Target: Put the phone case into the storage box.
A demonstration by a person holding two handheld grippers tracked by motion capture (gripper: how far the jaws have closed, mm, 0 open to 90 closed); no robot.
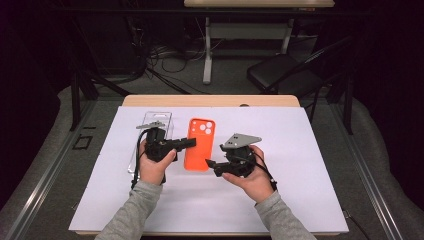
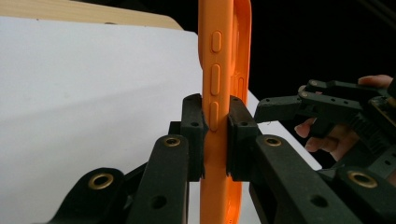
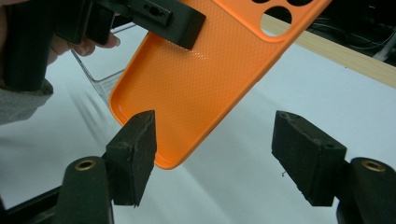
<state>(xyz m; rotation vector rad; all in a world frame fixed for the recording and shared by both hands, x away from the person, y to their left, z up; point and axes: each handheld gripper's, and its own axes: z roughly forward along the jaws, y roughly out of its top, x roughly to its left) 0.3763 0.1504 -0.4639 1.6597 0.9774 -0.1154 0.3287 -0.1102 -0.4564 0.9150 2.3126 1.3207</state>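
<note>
My left gripper (image 1: 191, 143) is shut on the long edge of an orange phone case (image 1: 200, 142). In the left gripper view the pads clamp the case (image 2: 219, 60) by its side buttons. The case (image 3: 205, 79) hangs a little above the white sheet, inner face toward the right gripper view, camera holes at its far end. My right gripper (image 1: 210, 164) stands open just off the case's near corner. In its own view its gripper (image 3: 215, 149) has wide-apart pads, and the left pad (image 3: 133, 154) sits in front of the case's lower rim with no pressure on it.
A clear plastic package (image 1: 150, 135) lies on the white sheet (image 1: 280, 150) under my left hand, also visible as clear plastic (image 3: 100, 79) behind the case. Beyond the wooden table edge (image 1: 210, 100) stand a black chair (image 1: 285, 72) and a desk frame with cables.
</note>
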